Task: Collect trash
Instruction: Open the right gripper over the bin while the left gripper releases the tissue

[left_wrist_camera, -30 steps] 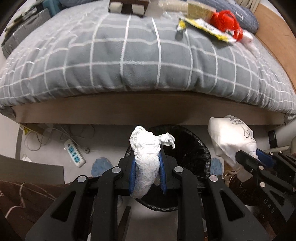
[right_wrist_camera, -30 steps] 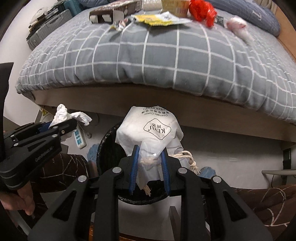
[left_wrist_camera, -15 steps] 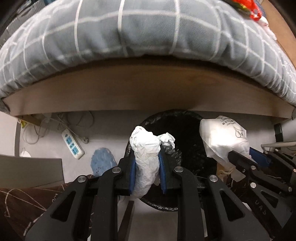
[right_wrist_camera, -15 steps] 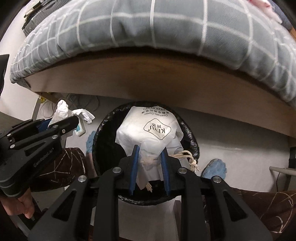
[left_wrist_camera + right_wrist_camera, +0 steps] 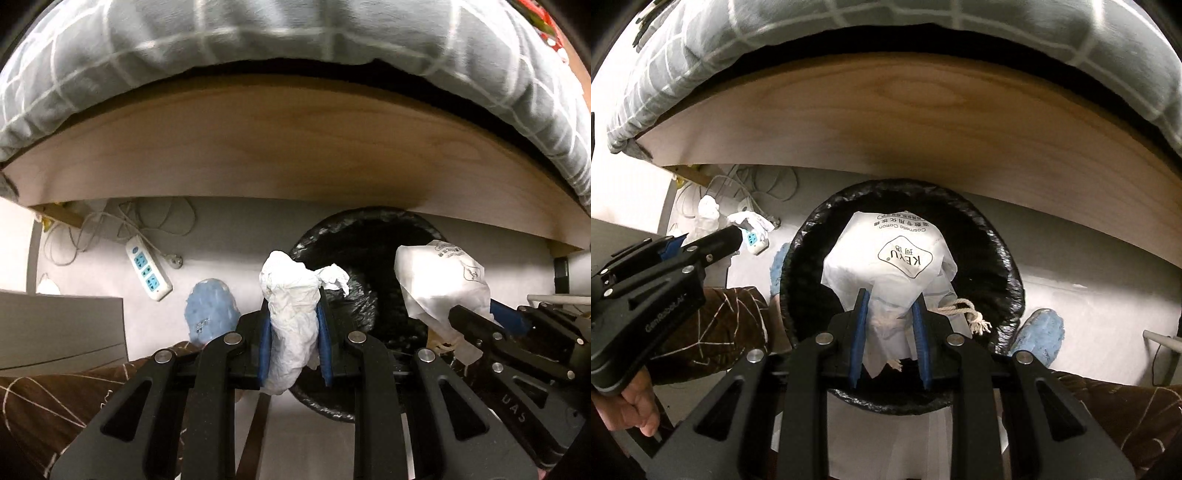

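Beside bed frame (image 5: pixel 886 122), jaws clamp cotton bag (image 5: pixel 892 269) above bin (image 5: pixel 1004 251).

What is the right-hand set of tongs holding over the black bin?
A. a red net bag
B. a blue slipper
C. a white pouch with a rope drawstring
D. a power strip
C: the right tongs are clamped on a white pouch whose rope drawstring dangles beside them, above the open mouth of the black bin.

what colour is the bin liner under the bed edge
Black and glossy; the bin liner shows best in the right wrist view.
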The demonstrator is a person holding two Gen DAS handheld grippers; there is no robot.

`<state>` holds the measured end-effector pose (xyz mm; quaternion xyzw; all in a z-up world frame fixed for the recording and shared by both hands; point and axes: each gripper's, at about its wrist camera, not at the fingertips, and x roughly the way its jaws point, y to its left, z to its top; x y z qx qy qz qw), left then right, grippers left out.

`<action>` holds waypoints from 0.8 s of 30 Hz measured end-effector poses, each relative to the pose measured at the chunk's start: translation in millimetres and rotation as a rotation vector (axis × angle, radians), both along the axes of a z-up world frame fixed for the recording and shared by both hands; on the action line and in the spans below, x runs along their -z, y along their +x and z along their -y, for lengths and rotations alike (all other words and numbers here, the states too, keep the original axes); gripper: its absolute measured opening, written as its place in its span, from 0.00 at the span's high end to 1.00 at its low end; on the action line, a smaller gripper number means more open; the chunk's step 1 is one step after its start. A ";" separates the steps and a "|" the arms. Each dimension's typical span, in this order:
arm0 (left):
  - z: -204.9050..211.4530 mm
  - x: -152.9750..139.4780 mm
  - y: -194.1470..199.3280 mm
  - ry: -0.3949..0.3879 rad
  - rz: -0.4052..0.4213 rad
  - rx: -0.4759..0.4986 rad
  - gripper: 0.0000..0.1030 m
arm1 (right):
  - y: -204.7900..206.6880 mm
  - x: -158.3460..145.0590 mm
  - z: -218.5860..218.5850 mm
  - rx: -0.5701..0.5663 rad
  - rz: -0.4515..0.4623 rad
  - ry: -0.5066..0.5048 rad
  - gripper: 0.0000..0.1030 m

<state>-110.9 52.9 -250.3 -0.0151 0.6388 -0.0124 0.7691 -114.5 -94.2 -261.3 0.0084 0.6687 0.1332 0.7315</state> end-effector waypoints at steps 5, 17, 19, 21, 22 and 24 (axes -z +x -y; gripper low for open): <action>-10.2 3.3 -1.9 0.001 -0.012 -0.012 0.80 | 0.1 1.3 -8.5 -0.012 0.001 0.008 0.71; 0.5 3.8 9.0 -0.035 -0.017 0.005 0.81 | -1.9 -3.9 16.5 0.040 0.054 -0.047 0.36; 8.9 3.1 11.3 -0.037 -0.015 0.022 0.81 | -2.7 -6.0 25.9 0.055 0.070 -0.063 0.29; 16.3 1.4 12.7 -0.042 -0.012 0.035 0.81 | -3.9 -8.9 37.0 0.077 0.081 -0.074 0.25; 21.7 0.0 13.5 -0.042 -0.009 0.047 0.81 | -4.5 -9.9 42.8 0.088 0.085 -0.080 0.22; 29.9 -1.5 14.6 -0.043 -0.007 0.063 0.81 | -5.6 -12.7 54.5 0.114 0.098 -0.088 0.17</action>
